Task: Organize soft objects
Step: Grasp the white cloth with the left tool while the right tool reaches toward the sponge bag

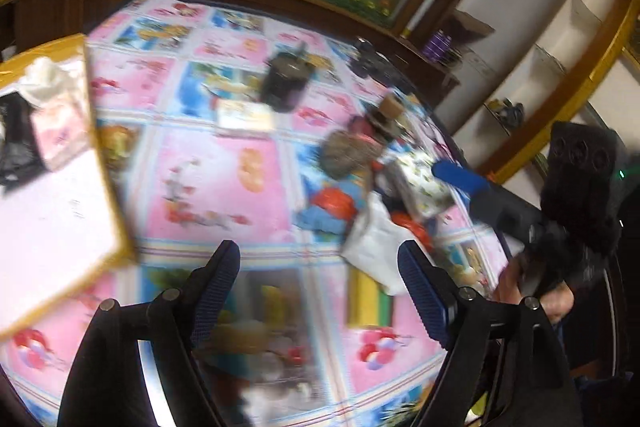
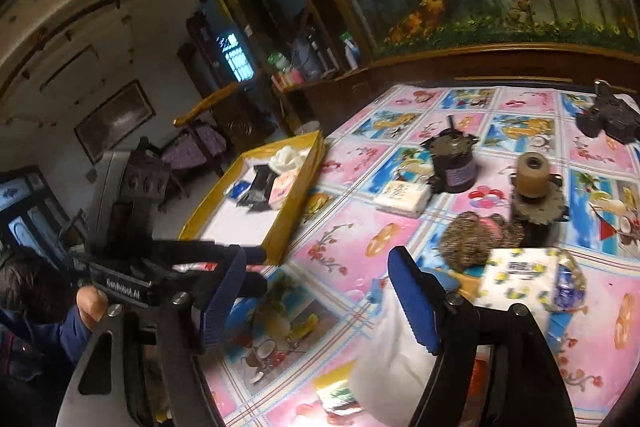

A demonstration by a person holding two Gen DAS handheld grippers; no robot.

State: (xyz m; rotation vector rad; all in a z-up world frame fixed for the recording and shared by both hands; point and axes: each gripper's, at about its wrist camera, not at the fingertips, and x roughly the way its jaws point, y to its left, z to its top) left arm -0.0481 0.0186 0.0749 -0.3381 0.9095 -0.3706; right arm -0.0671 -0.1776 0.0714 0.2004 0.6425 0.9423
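My left gripper (image 1: 320, 291) is open over the cartoon-print tablecloth (image 1: 224, 187), with nothing between its blue pads. My right gripper (image 2: 320, 301) is also open and empty, above a white plastic bag (image 2: 388, 359). A yellow-rimmed tray (image 2: 296, 195) at the table's left holds a white cloth (image 2: 286, 157), a pink tissue pack (image 2: 282, 191) and a black packet (image 2: 260, 187). On the cloth lie a white tissue pack (image 2: 402, 199), a brown knitted piece (image 2: 476, 235), a lemon-print tissue pack (image 2: 516, 275) and a yellow-green sponge (image 1: 370, 301). The left wrist view is blurred.
Hard parts stand among the soft things: a black motor (image 2: 454, 159), a spool on a toothed wheel (image 2: 534, 187) and a black device (image 2: 608, 119) at the far right. A dark wooden cabinet (image 2: 480, 63) with a painted panel backs the table. A person's hand (image 2: 90, 305) holds the left gripper.
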